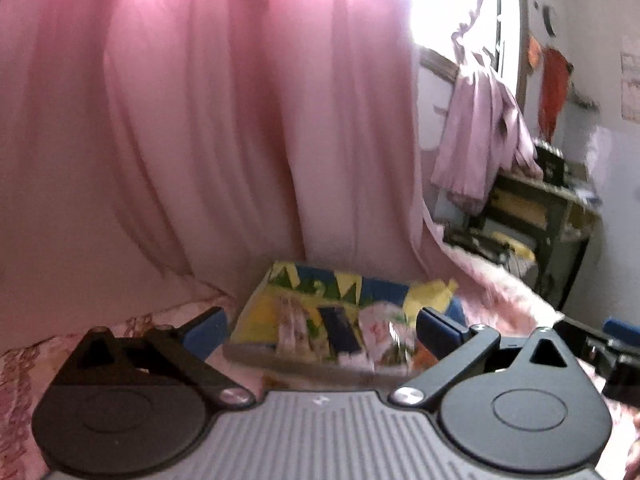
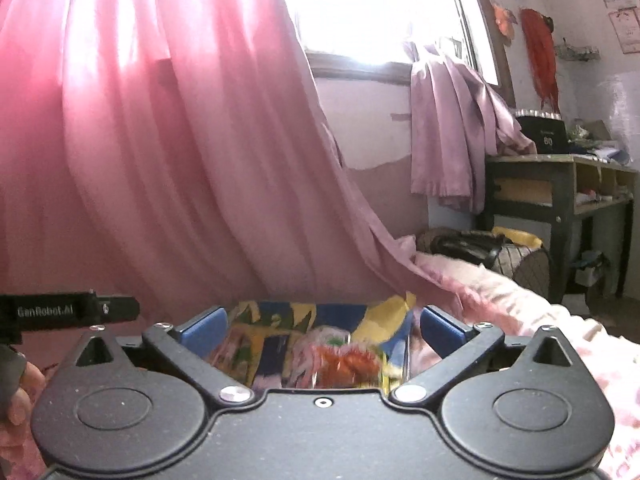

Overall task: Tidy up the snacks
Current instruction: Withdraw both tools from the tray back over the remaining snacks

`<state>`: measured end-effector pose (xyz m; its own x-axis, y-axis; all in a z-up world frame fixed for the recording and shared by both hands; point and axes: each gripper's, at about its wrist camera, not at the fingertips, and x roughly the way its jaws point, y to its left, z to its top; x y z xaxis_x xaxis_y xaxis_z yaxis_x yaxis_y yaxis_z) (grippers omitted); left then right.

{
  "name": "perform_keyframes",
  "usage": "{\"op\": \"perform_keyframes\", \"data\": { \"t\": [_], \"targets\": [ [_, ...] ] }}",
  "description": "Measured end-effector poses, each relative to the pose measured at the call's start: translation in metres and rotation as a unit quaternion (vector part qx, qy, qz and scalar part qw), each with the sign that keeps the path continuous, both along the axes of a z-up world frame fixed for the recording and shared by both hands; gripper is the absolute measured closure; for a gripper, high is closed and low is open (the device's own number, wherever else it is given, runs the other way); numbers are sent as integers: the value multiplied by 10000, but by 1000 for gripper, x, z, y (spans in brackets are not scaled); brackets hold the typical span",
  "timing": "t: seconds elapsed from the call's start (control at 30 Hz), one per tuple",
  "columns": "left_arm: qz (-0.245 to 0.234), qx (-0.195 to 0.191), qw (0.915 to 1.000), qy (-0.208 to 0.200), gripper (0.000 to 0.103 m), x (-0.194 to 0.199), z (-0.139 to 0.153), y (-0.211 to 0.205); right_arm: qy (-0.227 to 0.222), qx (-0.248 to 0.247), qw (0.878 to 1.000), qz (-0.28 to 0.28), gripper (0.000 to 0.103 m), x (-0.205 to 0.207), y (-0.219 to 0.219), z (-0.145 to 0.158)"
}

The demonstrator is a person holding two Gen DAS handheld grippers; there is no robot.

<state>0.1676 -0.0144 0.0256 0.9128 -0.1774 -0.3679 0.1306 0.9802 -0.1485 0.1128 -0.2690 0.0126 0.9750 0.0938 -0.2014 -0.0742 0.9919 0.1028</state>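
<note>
We see both grippers with jaws spread wide and nothing between them: the left gripper (image 1: 322,326) and right gripper (image 2: 324,326) hang above the colourful box (image 1: 320,312) of snack packets (image 2: 340,360), which lies on the pink bedspread (image 2: 560,328) near the curtain (image 1: 200,120). We judge the packets light, crinkly, slippery and crushable; pinch a sealed edge.

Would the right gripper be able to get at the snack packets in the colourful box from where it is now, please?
Probably yes. The right gripper has its jaws wide open and empty, pointing straight at the colourful box, whose open top leaves the snack packets uncovered. Nothing lies between them; the pink curtain hangs behind the box.
</note>
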Motion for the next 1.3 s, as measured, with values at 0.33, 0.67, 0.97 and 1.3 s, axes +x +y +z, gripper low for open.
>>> {"op": "perform_keyframes", "data": {
  "t": [0.33, 0.67, 0.97, 1.3],
  "targets": [
    [12, 319, 9993, 203, 0, -51, -7, 7, 447, 176, 9988, -44, 1, -49, -5, -11],
    [17, 480, 9937, 1008, 0, -72, -26, 17, 1166, 246, 9928, -76, 1, -61, -1, -28],
    [-16, 925, 9882, 1223, 0, -83, -34, 10, 1375, 82, 9905, 18, 1, -67, 10, -34],
    [45, 1027, 9835, 1487, 0, -77, -39, 10, 1711, -6, 9853, 2, 1, -58, 13, -41]
  ]
}}
